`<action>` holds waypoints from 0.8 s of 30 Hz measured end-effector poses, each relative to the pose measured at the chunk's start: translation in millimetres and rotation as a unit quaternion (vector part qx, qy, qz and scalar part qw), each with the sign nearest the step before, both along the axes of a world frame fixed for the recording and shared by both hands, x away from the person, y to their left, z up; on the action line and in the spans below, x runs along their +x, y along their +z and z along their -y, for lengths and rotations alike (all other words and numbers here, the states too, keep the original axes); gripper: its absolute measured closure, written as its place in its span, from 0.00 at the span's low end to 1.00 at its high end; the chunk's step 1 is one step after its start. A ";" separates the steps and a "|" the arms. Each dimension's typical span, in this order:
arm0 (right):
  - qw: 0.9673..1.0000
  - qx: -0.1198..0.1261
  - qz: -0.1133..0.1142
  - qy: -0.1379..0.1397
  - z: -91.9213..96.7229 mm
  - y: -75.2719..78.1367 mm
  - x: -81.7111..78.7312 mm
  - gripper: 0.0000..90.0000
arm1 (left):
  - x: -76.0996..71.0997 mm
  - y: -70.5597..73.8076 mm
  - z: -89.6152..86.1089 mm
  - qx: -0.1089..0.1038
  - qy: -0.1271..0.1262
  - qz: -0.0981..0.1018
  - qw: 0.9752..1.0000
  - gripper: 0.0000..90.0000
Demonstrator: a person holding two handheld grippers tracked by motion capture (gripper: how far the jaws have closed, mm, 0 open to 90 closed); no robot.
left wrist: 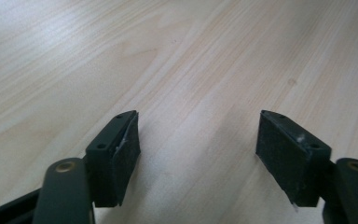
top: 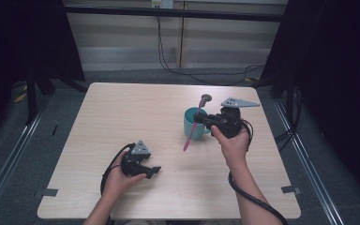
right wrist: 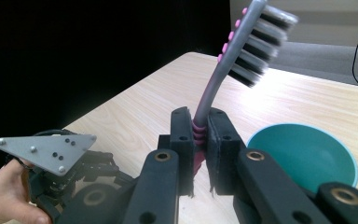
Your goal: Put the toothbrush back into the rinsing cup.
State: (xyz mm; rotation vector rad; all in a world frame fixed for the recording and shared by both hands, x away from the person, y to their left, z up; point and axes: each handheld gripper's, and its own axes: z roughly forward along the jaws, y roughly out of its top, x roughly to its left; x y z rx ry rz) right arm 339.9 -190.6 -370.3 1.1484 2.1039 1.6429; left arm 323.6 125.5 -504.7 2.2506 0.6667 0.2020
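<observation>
Table [top: 122,117]: pale wood, bare apart from the items below.

Right gripper [top: 205,120]: held in the person's right hand [top: 234,143] at the right side of the table. Its jaws are clamped on the pink grip of a toothbrush [top: 193,126], close below the neck. In the right gripper view the toothbrush [right wrist: 233,56] rises from between the jaws, grey neck bending to a dark-bristled head at the top.

Cup [top: 193,123]: teal, upright, open mouth up, directly beside the gripper. From above, the brush handle slants down across the cup's front with its pink tip over bare table, so the brush looks outside the cup rather than in it.

Left gripper [top: 151,170]: resting low near the front left of the table, jaws wide apart with nothing between them.

Step in hand, as a judgement: carrying the brush at the cup. A likely next move is lowering the handle end into the cup, which calls for turning the brush more upright over the mouth first.
</observation>
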 end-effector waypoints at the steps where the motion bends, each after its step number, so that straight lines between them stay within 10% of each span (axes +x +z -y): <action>1: 1.000 -0.001 0.001 0.000 0.1 0.4 0.1 0.91 | -0.3 -0.8 -0.1 -0.005 0.000 -0.001 1.000 0.32; 24: 1.000 -0.007 0.011 0.000 -0.3 19.4 6.8 0.91 | -3.6 -5.2 3.5 0.000 -0.027 0.017 0.999 0.17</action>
